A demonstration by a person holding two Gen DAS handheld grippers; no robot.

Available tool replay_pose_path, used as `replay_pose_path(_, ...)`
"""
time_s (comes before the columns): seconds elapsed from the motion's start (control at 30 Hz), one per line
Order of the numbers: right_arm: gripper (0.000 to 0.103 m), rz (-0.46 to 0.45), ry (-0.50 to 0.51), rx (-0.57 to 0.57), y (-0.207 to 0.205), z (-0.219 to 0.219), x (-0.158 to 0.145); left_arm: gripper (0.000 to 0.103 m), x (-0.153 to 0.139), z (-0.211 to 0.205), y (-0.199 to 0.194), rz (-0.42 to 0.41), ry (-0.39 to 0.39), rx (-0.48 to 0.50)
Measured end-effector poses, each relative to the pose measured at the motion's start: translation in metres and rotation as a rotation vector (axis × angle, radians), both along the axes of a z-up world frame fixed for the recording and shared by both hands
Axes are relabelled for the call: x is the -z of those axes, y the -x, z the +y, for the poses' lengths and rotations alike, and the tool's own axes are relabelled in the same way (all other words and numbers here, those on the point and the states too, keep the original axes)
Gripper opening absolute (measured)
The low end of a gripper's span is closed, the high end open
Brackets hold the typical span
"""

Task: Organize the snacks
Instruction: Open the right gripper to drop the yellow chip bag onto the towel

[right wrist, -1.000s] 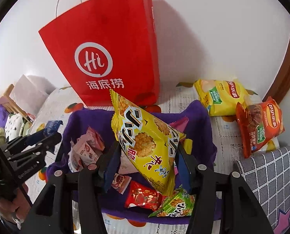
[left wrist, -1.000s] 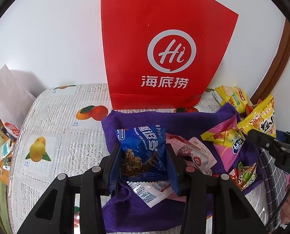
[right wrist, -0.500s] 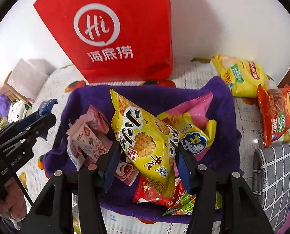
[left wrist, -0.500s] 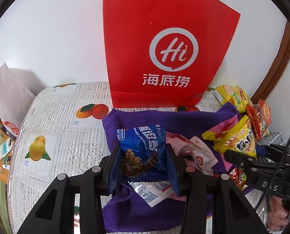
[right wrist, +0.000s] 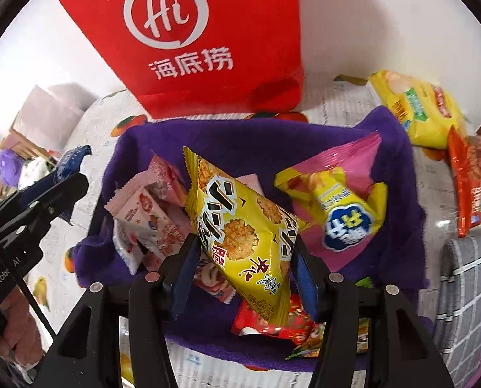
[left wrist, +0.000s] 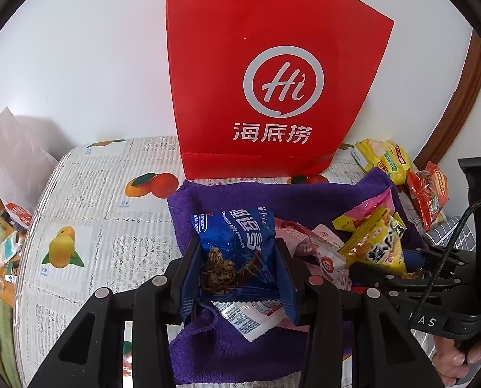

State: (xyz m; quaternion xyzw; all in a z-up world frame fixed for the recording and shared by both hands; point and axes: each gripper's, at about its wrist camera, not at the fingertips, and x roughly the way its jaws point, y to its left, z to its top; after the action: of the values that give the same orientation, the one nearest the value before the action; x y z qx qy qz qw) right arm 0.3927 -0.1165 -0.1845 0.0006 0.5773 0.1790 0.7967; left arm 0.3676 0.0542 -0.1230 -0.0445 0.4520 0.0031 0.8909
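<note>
Left wrist view, your grip: your left gripper [left wrist: 237,274] is clamped on the blue foil packet of chocolate chip cookies [left wrist: 235,242], held above the purple terry cloth [left wrist: 214,200].
Left wrist view, change: that packet sits between the blue pads just as it did a second ago; what moved is your right gripper [left wrist: 363,266], which has swung in low from the right edge, carrying the yellow crinkled rice-cracker bag [left wrist: 377,242] over the pile.
Left wrist view, surroundings: the red paper carrier bag with the white "Hi" logo [left wrist: 272,74] stands upright behind the cloth on the fruit-print tablecloth [left wrist: 111,226].
Right wrist view, your grip: your right gripper [right wrist: 243,274] is closed on the yellow bag [right wrist: 243,226], pinched at both sides.
Right wrist view, change: the camera has tipped down and closer; the cloth and its pink-and-yellow puffed snack packet [right wrist: 337,200] and pale pink wafer sachets [right wrist: 149,216] now fill the view.
Right wrist view, off the cloth: a yellow crisp bag [right wrist: 415,110] and an orange-red crisp bag [right wrist: 473,187] lie on the table to the right.
Meaning for the task: both hands hold a snack; likely you're lowering the yellow bag to place it, so sorting is still midway.
</note>
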Motion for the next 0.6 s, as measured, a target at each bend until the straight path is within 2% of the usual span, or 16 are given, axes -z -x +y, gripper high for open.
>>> replay_pose_path(0.4,0.057,0.035,0.033,0.021,-0.0045,0.0032,0.0097,0.041,-0.0010,0.0011,-0.0002,-0.001,-0.006,-0.006)
replay_pose_path(0.5,0.065,0.035,0.024,0.017,-0.0057,0.0029,0.0086,0.041,-0.0009,0.0014,-0.0003,0.000,-0.006,-0.005)
replay_pose_path(0.57,0.075,0.019,0.006,0.012,-0.0043,0.0026,0.0042,0.041,-0.0012,0.0011,-0.0002,0.000,-0.006,-0.004)
replay_pose_path(0.6,0.075,0.010,0.009,0.006,-0.0028,0.0030,0.0013,0.041,-0.0013,0.0013,-0.0002,0.001,-0.005,-0.006)
